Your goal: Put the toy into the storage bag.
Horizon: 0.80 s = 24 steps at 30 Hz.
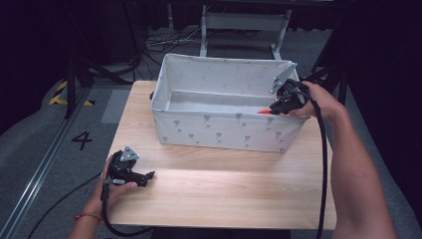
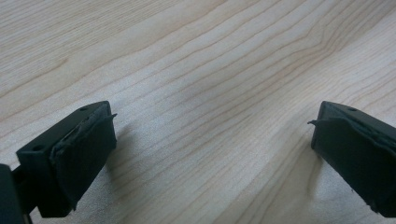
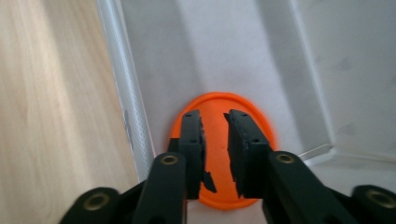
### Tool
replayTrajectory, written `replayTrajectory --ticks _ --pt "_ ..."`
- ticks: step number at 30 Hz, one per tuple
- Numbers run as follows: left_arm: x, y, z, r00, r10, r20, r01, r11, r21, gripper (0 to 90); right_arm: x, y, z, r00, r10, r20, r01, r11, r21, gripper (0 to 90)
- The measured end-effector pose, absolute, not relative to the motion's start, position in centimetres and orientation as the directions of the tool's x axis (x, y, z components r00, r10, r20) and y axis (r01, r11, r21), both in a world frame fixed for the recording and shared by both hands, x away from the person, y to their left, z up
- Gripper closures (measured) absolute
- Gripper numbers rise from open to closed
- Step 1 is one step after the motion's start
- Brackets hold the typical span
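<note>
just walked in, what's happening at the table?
A person works two tongs at a wooden table. The right tongs reach into the fabric bin, jaws slightly apart over an orange disc on its floor, not visibly gripping it. The left tongs rest open above bare tabletop.

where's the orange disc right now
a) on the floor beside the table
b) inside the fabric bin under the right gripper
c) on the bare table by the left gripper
b: the orange disc lies on the floor of the fabric bin, just beyond the right gripper, whose jaws stand slightly apart above it.
</note>
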<state>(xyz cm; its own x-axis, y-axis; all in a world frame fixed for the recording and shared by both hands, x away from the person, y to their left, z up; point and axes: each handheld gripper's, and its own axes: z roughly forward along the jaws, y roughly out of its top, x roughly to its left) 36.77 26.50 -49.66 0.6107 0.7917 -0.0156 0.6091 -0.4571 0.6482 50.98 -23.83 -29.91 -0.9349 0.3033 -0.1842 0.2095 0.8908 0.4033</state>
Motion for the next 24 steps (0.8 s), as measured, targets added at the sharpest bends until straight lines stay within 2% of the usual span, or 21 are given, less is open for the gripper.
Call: replayTrajectory --ticks 5,7,9,11,13,16,24 --pt "36.8 26.5 -49.7 0.611 0.792 -0.015 0.608 -0.457 0.649 0.5 50.3 -24.8 -29.3 -0.903 0.380 -0.201 0.226 0.816 0.531 69.6" --pt "36.8 26.5 -49.7 0.610 0.792 -0.014 0.608 -0.456 0.650 0.5 49.9 -25.1 -29.1 -0.886 0.412 -0.214 0.227 0.786 0.574 63.2" --pt "36.8 26.5 -49.7 0.610 0.792 -0.014 0.608 -0.457 0.649 0.5 49.8 -25.3 -28.9 -0.842 0.487 -0.232 0.265 0.748 0.609 58.6" --pt "36.8 26.5 -49.7 0.610 0.792 -0.014 0.608 -0.457 0.649 0.5 49.5 -25.5 -28.8 -0.813 0.532 -0.234 0.278 0.709 0.648 49.6" --pt "36.8 26.5 -49.7 0.610 0.792 -0.014 0.608 -0.457 0.650 0.5 49.2 -25.8 -28.8 -0.799 0.566 -0.205 0.293 0.663 0.689 46.9" --pt "36.8 26.5 -49.7 0.610 0.792 -0.014 0.608 -0.457 0.650 0.5 48.7 -26.0 -29.0 -0.773 0.599 -0.209 0.302 0.638 0.708 33.8" --pt "36.7 26.5 -49.7 0.609 0.793 -0.014 0.608 -0.455 0.651 0.5 47.0 -26.8 -28.9 -0.720 0.666 -0.198 0.305 0.559 0.771 26.9"
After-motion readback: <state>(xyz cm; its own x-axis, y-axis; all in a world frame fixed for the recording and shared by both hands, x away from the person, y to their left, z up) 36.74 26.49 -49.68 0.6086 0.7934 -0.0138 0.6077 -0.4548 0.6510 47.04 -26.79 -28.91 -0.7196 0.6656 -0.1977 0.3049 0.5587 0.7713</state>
